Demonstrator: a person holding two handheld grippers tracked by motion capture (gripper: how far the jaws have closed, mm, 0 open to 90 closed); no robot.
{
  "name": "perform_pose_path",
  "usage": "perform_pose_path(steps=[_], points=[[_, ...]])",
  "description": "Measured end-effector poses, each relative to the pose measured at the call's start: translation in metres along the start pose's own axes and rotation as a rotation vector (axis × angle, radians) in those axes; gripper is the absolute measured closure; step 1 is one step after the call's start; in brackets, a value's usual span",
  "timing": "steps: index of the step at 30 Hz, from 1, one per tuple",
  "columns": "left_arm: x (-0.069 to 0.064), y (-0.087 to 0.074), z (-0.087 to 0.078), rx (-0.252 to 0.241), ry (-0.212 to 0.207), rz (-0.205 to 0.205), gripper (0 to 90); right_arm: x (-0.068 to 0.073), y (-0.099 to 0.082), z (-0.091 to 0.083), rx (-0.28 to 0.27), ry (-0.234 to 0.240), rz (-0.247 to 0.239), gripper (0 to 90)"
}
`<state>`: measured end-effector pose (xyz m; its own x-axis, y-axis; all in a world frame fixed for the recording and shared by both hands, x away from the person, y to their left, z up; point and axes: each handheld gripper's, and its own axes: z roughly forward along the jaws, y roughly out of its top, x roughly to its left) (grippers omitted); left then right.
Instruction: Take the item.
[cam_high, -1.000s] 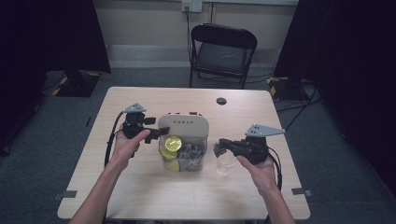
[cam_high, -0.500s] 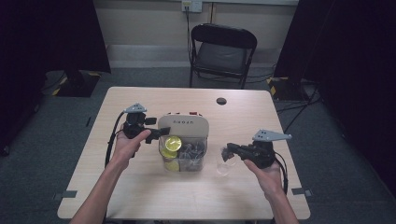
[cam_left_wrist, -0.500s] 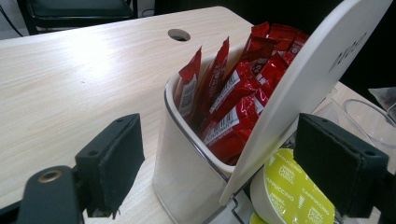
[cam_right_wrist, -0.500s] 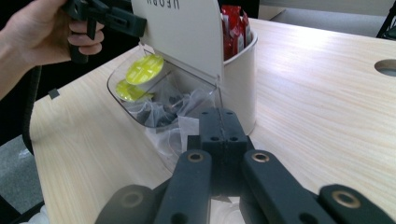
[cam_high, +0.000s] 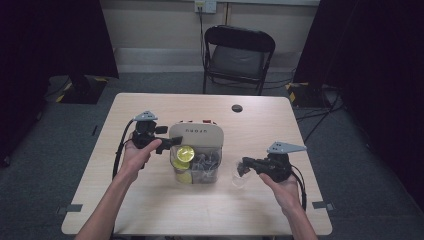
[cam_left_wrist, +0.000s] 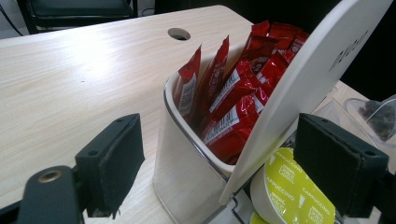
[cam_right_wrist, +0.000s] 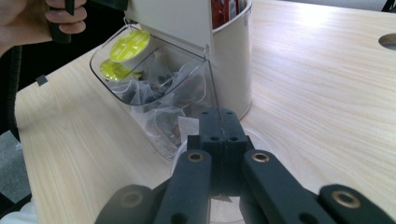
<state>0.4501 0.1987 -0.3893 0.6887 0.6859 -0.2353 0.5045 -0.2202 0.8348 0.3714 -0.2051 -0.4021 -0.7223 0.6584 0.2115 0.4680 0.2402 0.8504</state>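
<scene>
Clear cup at right hand-held gripper tip

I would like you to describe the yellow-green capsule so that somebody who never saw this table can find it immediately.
In the middle of the wooden table stands a cream organiser box with a clear plastic bin at its front. The yellow-green capsule lies at the top of that bin, on the side of the left gripper. Its bright round lid, printed "cappuccino", sets it apart from the dark clear-wrapped packs beside it and the red sachets behind.

Round yellow-green foil capsule lid, lower right of the left gripper view: "CAPPUCCINO", printed repeatedly
Red sachets' print: too small to read
</scene>
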Motion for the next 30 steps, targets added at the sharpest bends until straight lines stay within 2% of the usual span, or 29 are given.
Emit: perform_pose_path(steps=[12, 23, 30], points=[[-0.0001, 0.0002, -0.0005, -0.002, 0.003, -0.001, 16.0, -0.0002, -0.0033, 0.0043, 0.021, -0.009, -0.004, 90.0], [0.0004, 0.0003, -0.0016, -0.011, -0.001, -0.004, 16.1, 0.0012, -0.0029, 0.0031, 0.009, -0.014, -0.003, 77.4], [0.0006, 0.0001, -0.0013, -0.012, -0.005, -0.008, 16.1, -0.0017, -0.0038, -0.0035, -0.001, -0.04, 0.008, 69.7]])
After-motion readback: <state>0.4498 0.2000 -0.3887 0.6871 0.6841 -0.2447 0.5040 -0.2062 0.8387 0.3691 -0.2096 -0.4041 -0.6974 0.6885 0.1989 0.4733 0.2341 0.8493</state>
